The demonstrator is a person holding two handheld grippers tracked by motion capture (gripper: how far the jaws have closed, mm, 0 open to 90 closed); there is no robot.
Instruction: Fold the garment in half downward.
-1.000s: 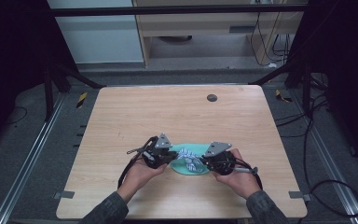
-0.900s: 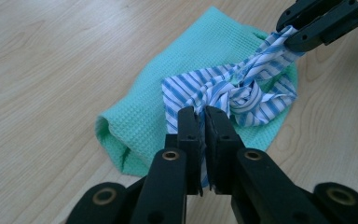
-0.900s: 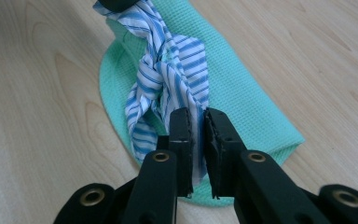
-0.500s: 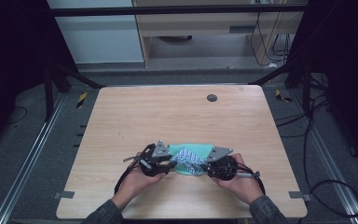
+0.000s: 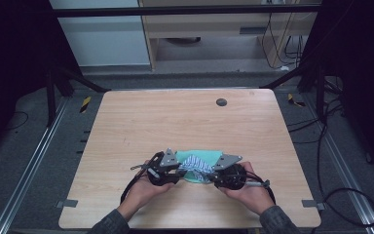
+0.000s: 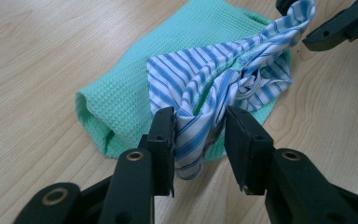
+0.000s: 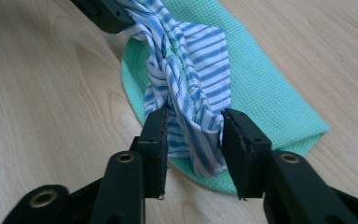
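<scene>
Evidently both grippers had just been opening: the left gripper (image 6: 199, 128) and right gripper (image 7: 194, 133) stood parted around the striped cloth (image 5: 196, 166), probably released, atop the green cloth (image 5: 205, 157) at the table's (image 5: 185, 117) near edge.

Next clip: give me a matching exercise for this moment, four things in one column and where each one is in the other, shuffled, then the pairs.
Things:
1. striped cloth
2. green cloth
3. dark round spot
4. yellow-and-black strip

Places:
A. on the floor, left of the table
B. flat on the table, under another cloth
C. alone on the far part of the table
D. bunched up on top of another cloth

Pairs: 1-D, 2-B, 3-C, 4-A
</scene>
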